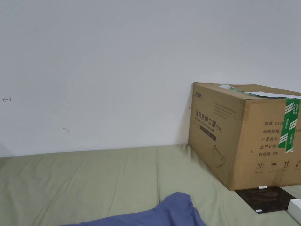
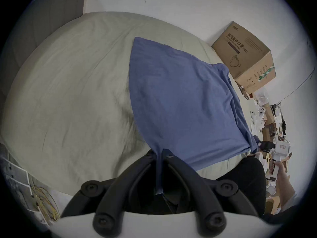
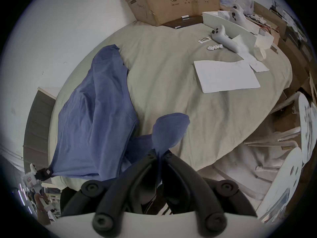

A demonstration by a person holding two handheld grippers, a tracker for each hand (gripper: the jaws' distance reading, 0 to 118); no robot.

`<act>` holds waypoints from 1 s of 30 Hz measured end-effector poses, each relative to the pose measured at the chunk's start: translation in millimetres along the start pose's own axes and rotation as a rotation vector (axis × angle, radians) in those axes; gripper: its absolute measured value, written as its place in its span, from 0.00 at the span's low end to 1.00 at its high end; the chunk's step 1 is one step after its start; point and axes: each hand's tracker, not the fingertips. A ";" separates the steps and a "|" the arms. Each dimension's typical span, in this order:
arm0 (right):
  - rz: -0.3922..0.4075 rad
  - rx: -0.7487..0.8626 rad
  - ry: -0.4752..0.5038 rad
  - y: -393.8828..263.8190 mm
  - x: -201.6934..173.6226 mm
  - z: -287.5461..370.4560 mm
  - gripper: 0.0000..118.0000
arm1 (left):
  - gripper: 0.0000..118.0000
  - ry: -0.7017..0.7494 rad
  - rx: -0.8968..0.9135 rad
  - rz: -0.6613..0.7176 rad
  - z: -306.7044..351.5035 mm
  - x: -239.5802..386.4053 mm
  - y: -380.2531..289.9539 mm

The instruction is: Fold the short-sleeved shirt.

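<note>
Pinching shirt (image 2: 180, 101) edges, both grippers (image 2: 159, 153) (image 3: 158, 153); sheet (image 2: 72, 90) open leftward.

Soft matt blue cloth shirt (image 2: 180, 95), wrinkled green cloth sheet (image 2: 77, 90), matt cardboard box (image 1: 247, 132)

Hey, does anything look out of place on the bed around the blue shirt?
Yes: loose white paper, game controllers and a cardboard box crowd the bed's far side, beside the blue shirt.
</note>
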 end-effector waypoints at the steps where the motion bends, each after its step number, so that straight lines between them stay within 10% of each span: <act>1: 0.001 0.004 -0.006 0.7 -4.1 -0.3 0.13 | 0.07 0.001 0.003 -0.001 0.8 1.7 1.5; 3: 0.030 0.024 -0.082 2.9 -13.3 1.8 0.66 | 0.37 0.023 0.022 -0.018 4.3 5.8 3.9; 4: 0.041 0.034 -0.113 3.2 -17.9 3.0 0.88 | 0.71 0.033 0.028 -0.030 7.2 10.1 4.1; 5: 0.049 0.056 -0.103 2.9 -21.5 6.1 0.92 | 0.87 0.035 0.029 -0.032 8.5 11.9 3.7; 14: 0.271 0.328 -0.004 10.3 -120.7 69.4 0.91 | 0.87 0.002 0.316 -0.099 57.9 64.9 19.0; 18: 0.391 0.496 0.112 15.4 -174.4 83.9 0.75 | 0.81 0.087 0.530 -0.223 77.0 105.7 36.4; 19: 0.415 0.531 0.150 17.9 -188.1 84.5 0.54 | 0.68 0.093 0.574 -0.240 79.3 113.2 42.5; 21: 0.444 0.577 0.180 24.3 -209.4 81.8 0.47 | 0.56 0.078 0.616 -0.247 81.3 122.8 57.3; 24: 0.432 0.607 0.232 35.1 -231.0 69.7 0.03 | 0.00 0.055 0.578 -0.221 68.7 123.2 93.9; 30: 0.446 0.562 0.283 66.4 -246.6 34.8 0.00 | 0.00 0.162 0.366 -0.199 -4.8 82.1 195.5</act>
